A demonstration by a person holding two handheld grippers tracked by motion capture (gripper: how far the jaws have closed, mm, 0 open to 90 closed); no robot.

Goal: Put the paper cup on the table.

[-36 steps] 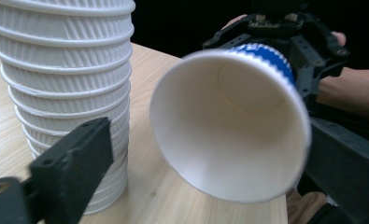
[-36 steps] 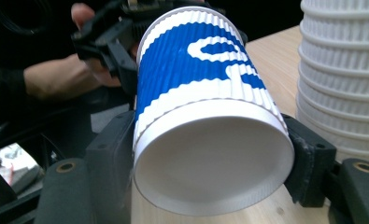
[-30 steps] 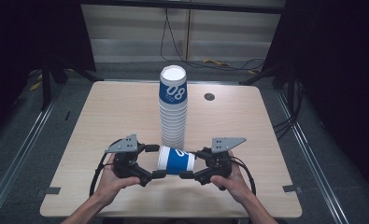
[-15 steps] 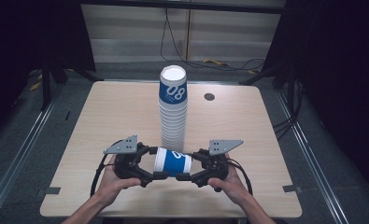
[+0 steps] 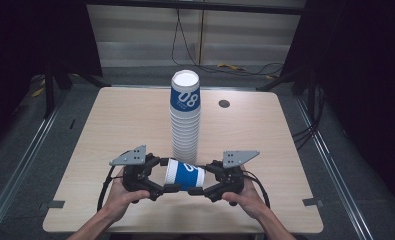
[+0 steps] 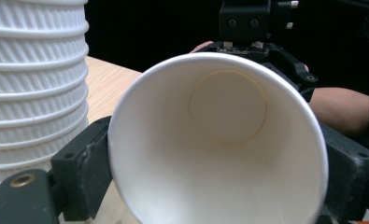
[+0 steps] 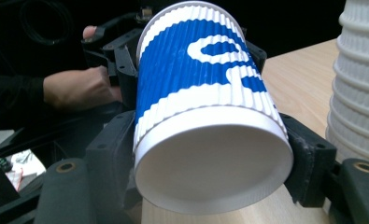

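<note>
The worktop (image 5: 265,135) fills the middle of the high view, pale wood, with a small dark disc (image 5: 224,104) toward its upper right. Just above the frame's centre stands the stack (image 5: 185,117) of ribbed paper cups, upright, white rims below and a blue-banded cup on top; its white ribs also rise along the left edge of the left gripper view and the right edge of the right gripper view.

Below the stack, in the lower middle of the high view, a single cup (image 5: 185,174) lies level on its side between the two tools, near the foot of the stack but apart from it. The right hand-held gripper (image 5: 197,190) comes in from the right and has its jaws clamped on the cup's base end; in its own view the black pads press both sides of the ribbed wall, base toward the lens. The left hand-held gripper (image 5: 171,188) comes in from the left at the rim end. Its jaws have just been closing with the cup between them, and in its own view they now sit against the rim on both sides, the open mouth facing the camera.

Judged from this, one cup is off the stack and held at both ends. Where it goes next, or whether it is handed from one side to the other, is left to do.
</note>
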